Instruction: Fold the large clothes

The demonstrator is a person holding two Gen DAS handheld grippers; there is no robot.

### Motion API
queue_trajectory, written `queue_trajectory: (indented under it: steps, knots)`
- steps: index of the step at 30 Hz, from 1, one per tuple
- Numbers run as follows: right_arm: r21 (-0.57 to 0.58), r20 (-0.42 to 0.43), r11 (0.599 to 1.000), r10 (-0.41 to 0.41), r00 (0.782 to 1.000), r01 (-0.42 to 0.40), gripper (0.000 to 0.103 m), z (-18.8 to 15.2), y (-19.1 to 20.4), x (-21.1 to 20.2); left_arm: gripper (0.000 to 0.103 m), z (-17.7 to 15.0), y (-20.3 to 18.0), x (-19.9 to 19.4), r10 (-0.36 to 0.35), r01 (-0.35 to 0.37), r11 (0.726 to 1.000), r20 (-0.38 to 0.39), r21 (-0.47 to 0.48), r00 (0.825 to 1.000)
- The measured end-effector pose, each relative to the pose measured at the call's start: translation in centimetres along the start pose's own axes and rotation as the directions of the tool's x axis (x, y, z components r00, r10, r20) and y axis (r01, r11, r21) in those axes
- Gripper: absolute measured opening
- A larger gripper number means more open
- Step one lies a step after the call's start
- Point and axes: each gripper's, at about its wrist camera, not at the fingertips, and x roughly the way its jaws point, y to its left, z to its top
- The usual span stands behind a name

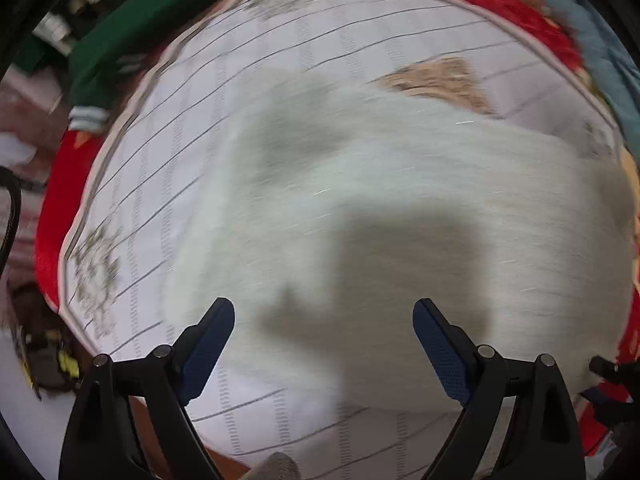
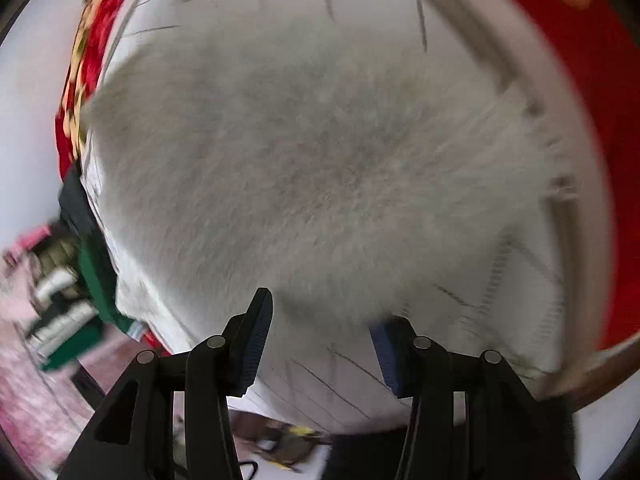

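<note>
A large fuzzy white garment point(image 1: 380, 200) lies spread on a white striped cloth point(image 1: 168, 152) that covers the table. It also fills the right wrist view point(image 2: 304, 168), blurred by motion. My left gripper point(image 1: 324, 312) is open and empty, hovering above the garment's near part, its shadow falling on the fabric. My right gripper point(image 2: 324, 316) is open, with the garment's near edge lying between its fingers and partly covering the right fingertip point(image 2: 384, 344). A tan patch point(image 1: 436, 80) shows at the garment's far side.
A green garment with white cuffs point(image 1: 116, 52) lies off the table's far left, also visible in the right wrist view point(image 2: 92, 280). A red patterned blanket point(image 1: 500, 4) and blue cloth point(image 1: 600, 52) border the table. Clutter sits on the floor point(image 2: 52, 292).
</note>
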Motion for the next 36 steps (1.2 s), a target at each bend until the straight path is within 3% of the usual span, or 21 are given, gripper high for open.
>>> queue_trajectory:
  steps: [2, 6, 8, 12, 13, 16, 18, 21, 25, 27, 31, 34, 36]
  knots:
    - [-0.102, 0.072, 0.994, -0.028, 0.997, 0.036, 0.051, -0.6, 1.5, -3.2, 0.091, 1.3, -2.6, -0.1, -0.026, 0.024, 0.999, 0.037, 0.045, 0.999]
    - [-0.316, 0.186, 0.947, 0.007, 0.982, 0.053, 0.051, -0.4, 5.7, -6.8, 0.091, 4.7, -6.8, 1.9, -0.042, 0.035, 0.993, 0.065, 0.11, 0.997]
    - [-0.391, 0.175, 0.92, 0.057, 0.983, 0.016, 0.05, 1.8, 8.0, -6.6, 0.091, 6.5, -7.4, 4.1, -0.023, 0.018, 0.995, 0.047, 0.103, 0.999]
    - [-0.469, 0.182, 0.883, 0.07, 0.981, 0.025, 0.04, 7.7, 12.4, -4.2, 0.095, 8.8, -7.5, 7.8, -0.009, 0.009, 0.998, -0.003, 0.063, 1.0]
    - [-0.47, 0.175, 0.882, 0.055, 0.983, 0.035, 0.039, 9.0, 13.1, -3.0, 0.096, 8.9, -7.1, 8.4, -0.01, 0.011, 0.998, -0.01, 0.054, 1.0]
    - [-0.449, 0.162, 0.872, -0.133, 0.978, 0.193, 0.026, 13.0, 15.1, 3.0, 0.103, 9.2, -6.5, 9.3, -0.011, 0.011, 0.999, 0.002, 0.053, 1.0]
    - [-0.453, 0.175, 0.864, -0.159, 0.972, 0.223, 0.024, 13.6, 16.7, 4.4, 0.103, 9.3, -6.2, 9.0, -0.008, 0.007, 0.999, 0.005, 0.052, 1.0]
    - [-0.479, 0.165, 0.838, -0.208, 0.964, 0.263, 0.025, 13.3, 17.9, 2.2, 0.103, 8.9, -4.1, 7.0, -0.023, 0.023, 1.0, -0.008, -0.006, 1.0]
    - [-0.54, 0.211, 0.818, -0.096, 0.973, 0.198, 0.027, 9.9, 18.7, -4.9, 0.103, 6.8, 1.2, 2.7, 0.035, -0.029, 0.994, 0.054, -0.106, 0.998]
    - [-0.572, 0.172, 0.808, -0.051, 0.984, 0.142, 0.027, 7.6, 19.2, -5.9, 0.103, 5.9, 4.4, 2.2, 0.109, -0.098, 0.982, 0.061, -0.163, 0.992]
    - [-0.615, 0.057, 0.784, -0.061, 0.997, 0.083, 0.027, 4.7, 20.4, -2.9, 0.103, 5.9, 8.9, 6.4, 0.204, -0.202, 0.952, -0.014, -0.229, 0.979]
    - [-0.617, -0.009, 0.783, -0.105, 0.994, 0.077, 0.027, 4.7, 20.1, 1.2, 0.103, 6.8, 10.8, 10.4, 0.146, -0.167, 0.948, -0.094, -0.27, 0.985]
    - [-0.617, 0.034, 0.762, -0.22, 0.975, 0.194, 0.025, 5.1, 20.0, 4.5, 0.103, 6.9, 10.2, 9.8, 0.167, -0.181, 0.949, -0.077, -0.257, 0.983]
